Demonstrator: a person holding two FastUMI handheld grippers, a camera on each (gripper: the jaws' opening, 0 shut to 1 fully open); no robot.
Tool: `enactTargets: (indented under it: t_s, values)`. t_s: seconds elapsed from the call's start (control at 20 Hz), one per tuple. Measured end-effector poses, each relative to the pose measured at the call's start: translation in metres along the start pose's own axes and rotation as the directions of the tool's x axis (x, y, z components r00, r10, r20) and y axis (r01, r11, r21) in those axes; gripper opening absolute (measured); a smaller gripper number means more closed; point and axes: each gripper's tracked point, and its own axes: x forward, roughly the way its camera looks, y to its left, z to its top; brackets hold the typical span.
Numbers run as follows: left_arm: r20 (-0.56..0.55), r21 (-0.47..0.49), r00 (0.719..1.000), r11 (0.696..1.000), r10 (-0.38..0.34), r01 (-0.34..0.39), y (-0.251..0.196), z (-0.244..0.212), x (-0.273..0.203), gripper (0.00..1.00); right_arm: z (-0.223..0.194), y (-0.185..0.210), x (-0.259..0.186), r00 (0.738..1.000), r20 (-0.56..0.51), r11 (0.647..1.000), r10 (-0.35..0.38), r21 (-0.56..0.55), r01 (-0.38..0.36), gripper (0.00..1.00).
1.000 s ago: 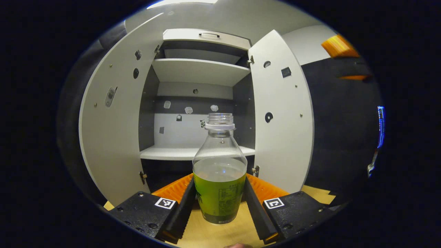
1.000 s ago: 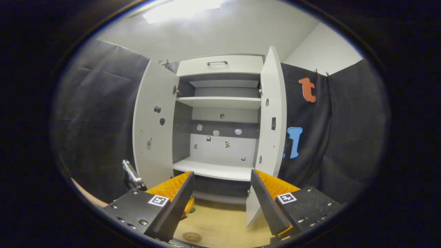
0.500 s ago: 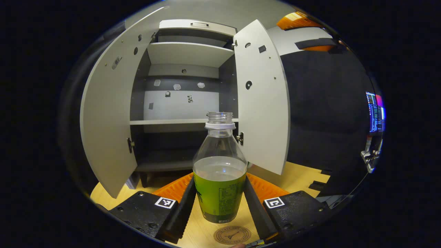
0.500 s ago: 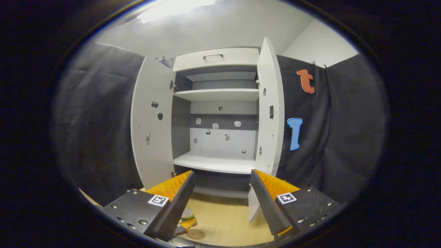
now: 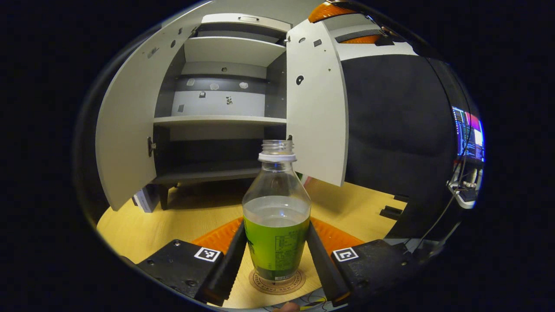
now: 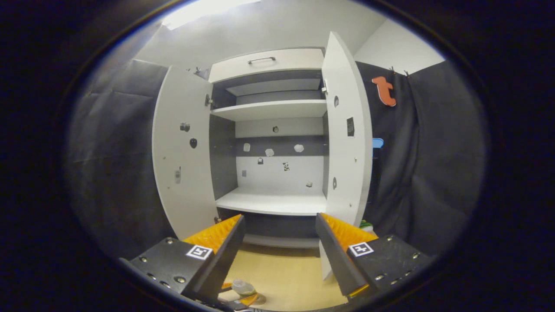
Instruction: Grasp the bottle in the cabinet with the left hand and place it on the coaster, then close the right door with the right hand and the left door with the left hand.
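Bottle (image 5: pixel 276 225), uncapped and part full, sat low centre over the coaster (image 5: pixel 277 281); your left gripper (image 5: pixel 276 260) jaws clamped its label. Probably light but spillable. Your right gripper (image 6: pixel 277 255) jaws gaped, empty.

Booth: black cloth wall (image 6: pixel 112 164) hung beside cabinet (image 6: pixel 277 143); wooden tabletop (image 5: pixel 173 216) lay below it; ceiling light (image 6: pixel 208 11) shone above.

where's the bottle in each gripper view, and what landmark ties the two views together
Left gripper view: bottle at bottom centre, between the left gripper fingers, above the coaster.
Right gripper view: its top peeks out at the bottom edge, left of centre.
Shared landmark: the open cabinet.
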Motion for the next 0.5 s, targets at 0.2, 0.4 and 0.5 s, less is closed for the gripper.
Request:
enactTargets:
  t_s: [0.2,0.4,0.5]
  values:
    - [0.001,0.042,1.0,0.999,0.022,-0.022,0.007,-0.009,0.002,0.8,-0.01,0.01,0.01,1.0,-0.025,0.999,0.017,-0.027,-0.018,0.98]
    - [-0.007,0.01,1.0,1.0,-0.001,0.001,0.004,-0.013,0.006,0.8,-0.02,0.011,0.015,0.999,-0.039,0.999,0.011,-0.047,-0.013,0.94]
    - [-0.004,-0.016,1.0,1.0,-0.005,0.005,0.003,-0.014,0.006,0.8,-0.025,0.01,0.017,0.998,-0.055,0.999,0.008,-0.044,-0.011,0.94]
